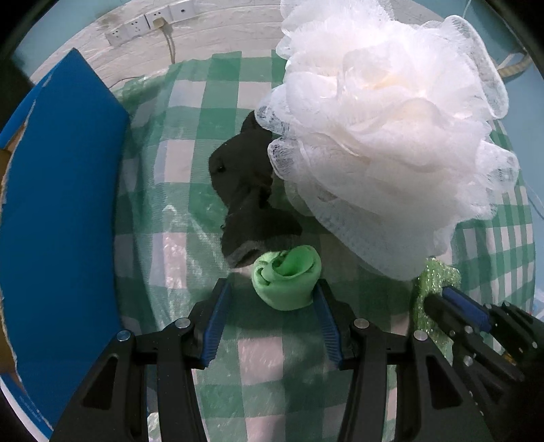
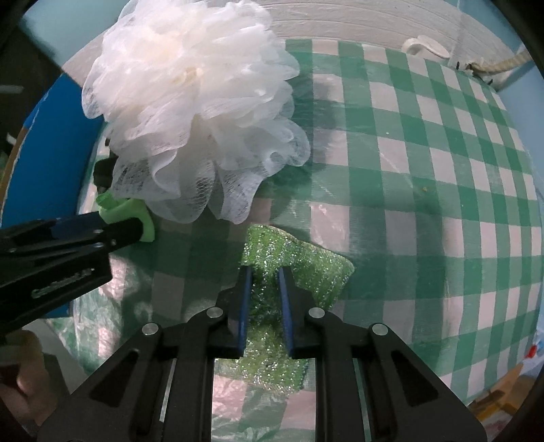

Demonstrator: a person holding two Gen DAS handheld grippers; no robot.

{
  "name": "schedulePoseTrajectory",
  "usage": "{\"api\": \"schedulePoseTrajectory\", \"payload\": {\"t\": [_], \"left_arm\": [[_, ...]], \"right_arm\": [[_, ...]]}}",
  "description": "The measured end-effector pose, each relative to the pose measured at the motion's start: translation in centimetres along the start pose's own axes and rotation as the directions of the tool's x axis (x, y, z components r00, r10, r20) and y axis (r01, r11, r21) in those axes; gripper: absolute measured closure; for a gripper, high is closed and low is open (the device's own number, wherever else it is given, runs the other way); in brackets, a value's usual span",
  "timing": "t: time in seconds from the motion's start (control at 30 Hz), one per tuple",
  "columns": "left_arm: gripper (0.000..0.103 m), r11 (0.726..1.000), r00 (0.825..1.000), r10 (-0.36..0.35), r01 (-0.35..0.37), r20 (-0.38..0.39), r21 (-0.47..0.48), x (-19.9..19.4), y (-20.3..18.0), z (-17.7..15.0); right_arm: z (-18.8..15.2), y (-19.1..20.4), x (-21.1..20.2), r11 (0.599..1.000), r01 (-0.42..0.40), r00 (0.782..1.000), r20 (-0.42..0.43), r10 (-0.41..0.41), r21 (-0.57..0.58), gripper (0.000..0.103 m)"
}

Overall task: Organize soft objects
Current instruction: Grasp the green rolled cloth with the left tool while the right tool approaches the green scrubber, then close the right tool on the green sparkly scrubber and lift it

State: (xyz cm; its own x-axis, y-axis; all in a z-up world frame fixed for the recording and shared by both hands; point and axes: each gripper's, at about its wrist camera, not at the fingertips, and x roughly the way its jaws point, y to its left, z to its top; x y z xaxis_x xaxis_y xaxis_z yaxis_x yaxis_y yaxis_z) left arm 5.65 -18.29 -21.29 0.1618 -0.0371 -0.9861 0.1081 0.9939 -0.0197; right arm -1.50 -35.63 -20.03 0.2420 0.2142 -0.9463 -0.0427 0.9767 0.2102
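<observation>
Your left gripper [image 1: 272,299] had its fingers spread around the green roll [image 1: 287,280], just in front of the loofah [image 1: 391,142]. Your right gripper [image 2: 265,282] pinched the glitter cloth [image 2: 306,268] beside that loofah.

We are looking at what seems to be a room in a home: a table under a green-and-white checked tablecloth [image 2: 425,142] with a clear plastic cover, pushed against a white-painted wall [image 1: 210,37] carrying a row of wall sockets [image 1: 149,22], with household soft goods like a bath pouf [image 1: 391,136] on top.
</observation>
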Motion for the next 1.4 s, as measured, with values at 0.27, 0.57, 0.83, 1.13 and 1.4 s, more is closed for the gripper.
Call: {"api": "schedulePoseTrajectory", "payload": {"t": [0.27, 0.57, 0.83, 1.13, 1.4], "left_arm": [[0.052, 0.999, 0.999, 0.034, -0.034, 0.011, 0.039, 0.7, -1.8, 1.2], [0.059, 0.997, 0.997, 0.067, -0.069, 0.036, 0.032, 0.6, -2.9, 1.1], [0.073, 0.999, 0.999, -0.026, 0.027, 0.036, -0.032, 0.0, -0.5, 0.7], [0.074, 0.999, 0.996, -0.029, 0.031, 0.087, -0.018, -2.5, 0.6, -0.8], [0.074, 1.000, 0.991, -0.010, 0.011, 0.133, -0.007, -4.9, 0.2, -2.4]], "right_arm": [[0.5, -1.8, -0.2, 1.000, -0.021, 1.000, -0.003, 0.021, 0.008, 0.058], [0.5, -1.9, -0.2, 1.000, -0.018, 1.000, 0.000, 0.018, 0.004, 0.054], [1.5, -0.9, 0.4, 1.000, 0.003, 1.000, -0.014, -0.003, 0.002, 0.055], [0.9, 0.4, 1.6, 0.999, 0.038, 0.999, -0.016, -0.038, 0.012, 0.037], [0.0, 0.8, 2.1, 0.997, 0.073, 0.997, -0.005, -0.073, 0.033, 0.036]]}}
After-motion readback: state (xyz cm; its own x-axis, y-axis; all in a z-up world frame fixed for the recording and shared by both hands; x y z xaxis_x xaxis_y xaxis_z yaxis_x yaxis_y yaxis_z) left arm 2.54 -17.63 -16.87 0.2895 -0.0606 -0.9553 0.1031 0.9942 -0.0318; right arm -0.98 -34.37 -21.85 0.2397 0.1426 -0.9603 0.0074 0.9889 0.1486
